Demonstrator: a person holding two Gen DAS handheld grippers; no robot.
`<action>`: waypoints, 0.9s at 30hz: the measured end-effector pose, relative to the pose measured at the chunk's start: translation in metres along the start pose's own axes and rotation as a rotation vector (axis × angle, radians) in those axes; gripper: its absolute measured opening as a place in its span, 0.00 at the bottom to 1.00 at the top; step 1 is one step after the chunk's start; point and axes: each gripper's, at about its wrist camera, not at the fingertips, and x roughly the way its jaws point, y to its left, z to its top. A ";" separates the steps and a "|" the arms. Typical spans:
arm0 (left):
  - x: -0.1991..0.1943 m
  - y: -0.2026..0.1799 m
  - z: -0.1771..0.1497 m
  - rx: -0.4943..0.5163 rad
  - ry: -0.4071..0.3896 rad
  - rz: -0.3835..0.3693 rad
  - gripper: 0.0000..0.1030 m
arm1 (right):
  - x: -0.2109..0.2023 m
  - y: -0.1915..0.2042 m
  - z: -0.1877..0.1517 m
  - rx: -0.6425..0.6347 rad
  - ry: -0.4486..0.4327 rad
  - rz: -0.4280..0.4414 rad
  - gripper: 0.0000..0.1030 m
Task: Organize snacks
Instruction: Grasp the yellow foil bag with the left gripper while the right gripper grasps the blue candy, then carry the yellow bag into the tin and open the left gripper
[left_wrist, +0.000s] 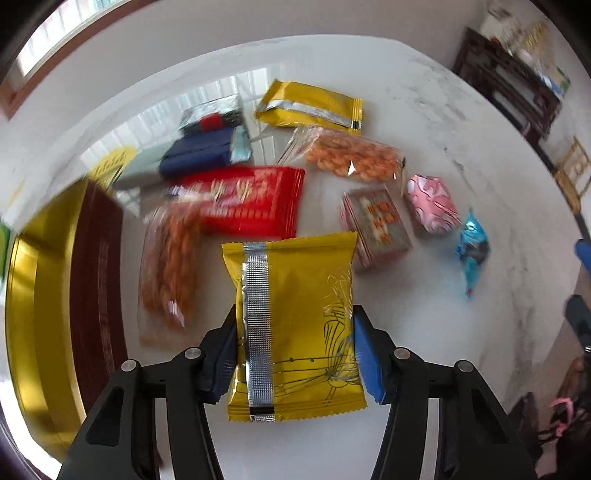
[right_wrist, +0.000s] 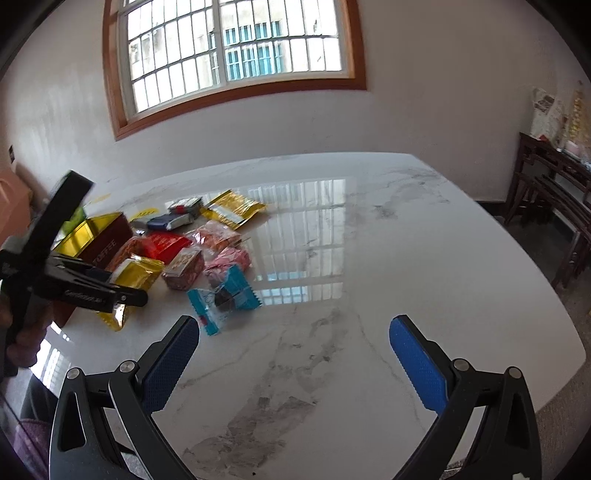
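A yellow snack packet (left_wrist: 295, 317) with a silver seam strip sits between the blue pads of my left gripper (left_wrist: 293, 314), which is shut on its two sides. The right wrist view shows the same packet (right_wrist: 138, 275) held in the left gripper (right_wrist: 122, 295) just above the white marble table (right_wrist: 369, 277), next to a gold and brown box (right_wrist: 99, 236). My right gripper (right_wrist: 293, 321) stands open over bare tabletop with nothing between its fingers. A blue candy packet (right_wrist: 221, 299) lies just beyond its left finger.
Spread on the table are a red packet (left_wrist: 251, 199), a bag of orange twists (left_wrist: 170, 266), a bag of orange puffs (left_wrist: 351, 158), a second yellow packet (left_wrist: 314, 107), a pink packet (left_wrist: 432, 203) and a small patterned box (left_wrist: 376, 225). Dark wooden chairs (right_wrist: 554, 221) stand at the right.
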 end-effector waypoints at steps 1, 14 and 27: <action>-0.008 0.000 -0.008 -0.022 -0.023 0.006 0.55 | 0.004 0.002 0.002 -0.005 0.014 0.018 0.99; -0.065 -0.015 -0.043 -0.043 -0.115 -0.044 0.55 | 0.062 0.040 0.022 -0.312 0.123 0.109 0.99; -0.086 -0.017 -0.057 -0.063 -0.138 -0.070 0.55 | 0.089 0.029 0.021 -0.256 0.216 0.176 0.37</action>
